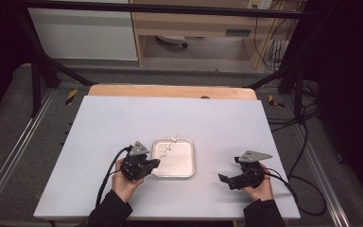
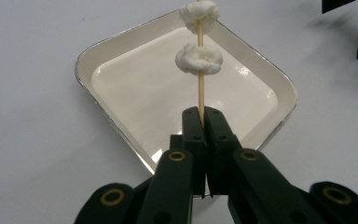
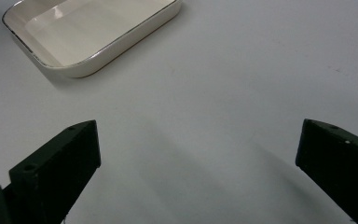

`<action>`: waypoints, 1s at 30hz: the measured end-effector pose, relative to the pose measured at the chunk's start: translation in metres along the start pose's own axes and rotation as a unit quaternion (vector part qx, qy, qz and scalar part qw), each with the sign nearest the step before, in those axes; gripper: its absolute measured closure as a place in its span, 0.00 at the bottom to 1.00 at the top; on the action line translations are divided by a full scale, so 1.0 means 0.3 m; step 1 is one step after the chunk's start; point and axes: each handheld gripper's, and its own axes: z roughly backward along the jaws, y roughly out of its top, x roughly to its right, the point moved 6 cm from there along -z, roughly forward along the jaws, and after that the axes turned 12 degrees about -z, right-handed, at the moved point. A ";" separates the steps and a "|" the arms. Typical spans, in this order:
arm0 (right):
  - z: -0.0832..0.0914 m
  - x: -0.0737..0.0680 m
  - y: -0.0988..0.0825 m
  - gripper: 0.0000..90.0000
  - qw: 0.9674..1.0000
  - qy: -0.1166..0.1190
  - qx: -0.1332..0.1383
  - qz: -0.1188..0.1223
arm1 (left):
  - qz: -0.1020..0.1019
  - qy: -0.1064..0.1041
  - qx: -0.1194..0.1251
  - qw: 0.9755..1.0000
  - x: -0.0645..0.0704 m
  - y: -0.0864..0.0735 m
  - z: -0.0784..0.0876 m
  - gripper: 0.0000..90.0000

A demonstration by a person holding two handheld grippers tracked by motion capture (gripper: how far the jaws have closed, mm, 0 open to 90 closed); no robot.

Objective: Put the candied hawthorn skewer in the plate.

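Item: wooden skewer (image 2: pixel 200 93) carrying two white soft lumps (image 2: pixel 199 59), held over the square white tray (image 2: pixel 121 135) at table centre, its near end pinched between the closed jaws of the left gripper (image 2: pixel 201 122). Right gripper (image 3: pixel 196 168) stood wide open and empty, well apart over the white tabletop (image 3: pixel 242 84). Judged risk: the thin stick could pivot in so narrow a pinch, sliding a lump off; no legible markings.
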 end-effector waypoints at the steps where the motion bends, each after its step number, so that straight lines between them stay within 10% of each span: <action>1: 0.000 0.000 -0.001 0.01 1.000 0.000 0.000 0.000 | 0.001 0.001 -0.004 1.000 0.000 0.002 -0.004 0.98; 30: -0.003 -0.005 -0.004 0.01 1.000 0.007 -0.003 -0.004 | -0.024 0.033 -0.088 0.995 0.024 -0.029 -0.124 0.97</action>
